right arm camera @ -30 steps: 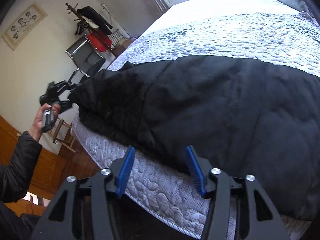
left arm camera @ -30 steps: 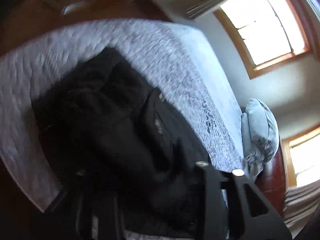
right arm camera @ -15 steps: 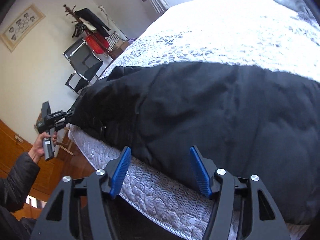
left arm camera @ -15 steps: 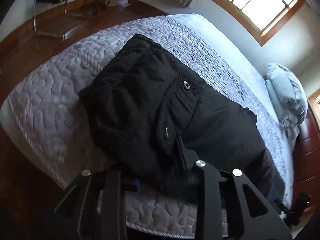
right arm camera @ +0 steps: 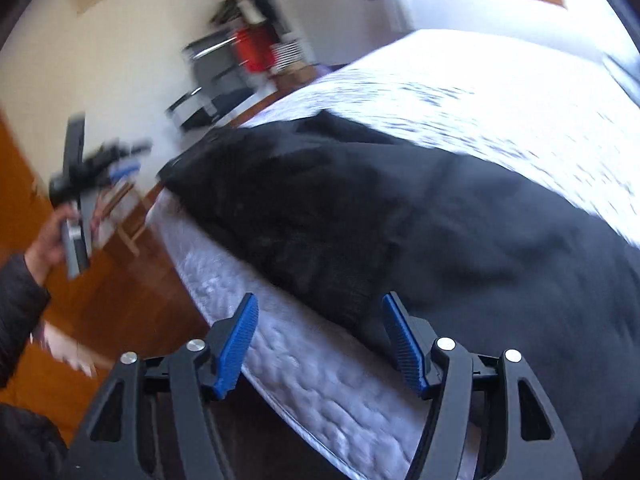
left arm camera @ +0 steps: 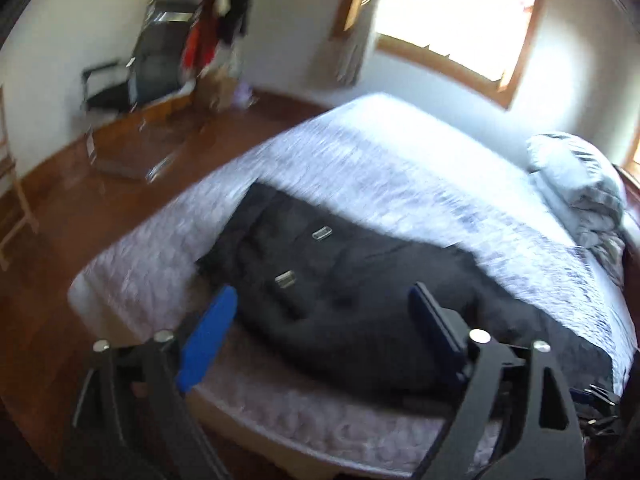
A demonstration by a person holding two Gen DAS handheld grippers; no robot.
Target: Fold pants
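Note:
Black pants (left arm camera: 360, 288) lie folded in a long bundle along the near edge of the bed (left arm camera: 392, 168), snap buttons showing on a flap. They also show in the right wrist view (right arm camera: 400, 216). My left gripper (left arm camera: 320, 320) is open and empty, held back from the pants above the bed's edge. It shows in the right wrist view (right arm camera: 128, 160), off the bed's corner in a hand. My right gripper (right arm camera: 320, 320) is open and empty just in front of the pants' near edge.
A crumpled grey duvet (left arm camera: 580, 184) sits at the head of the bed. A black chair (left arm camera: 148, 68) and a coat stand with red and black clothes stand by the far wall. Wooden floor (left arm camera: 80, 208) surrounds the bed. A wooden rack (left arm camera: 12, 192) stands at left.
My left gripper has opened, let go of the pants and pulled back and up from the bed. My right gripper stays open and has shifted a little along the bed's edge.

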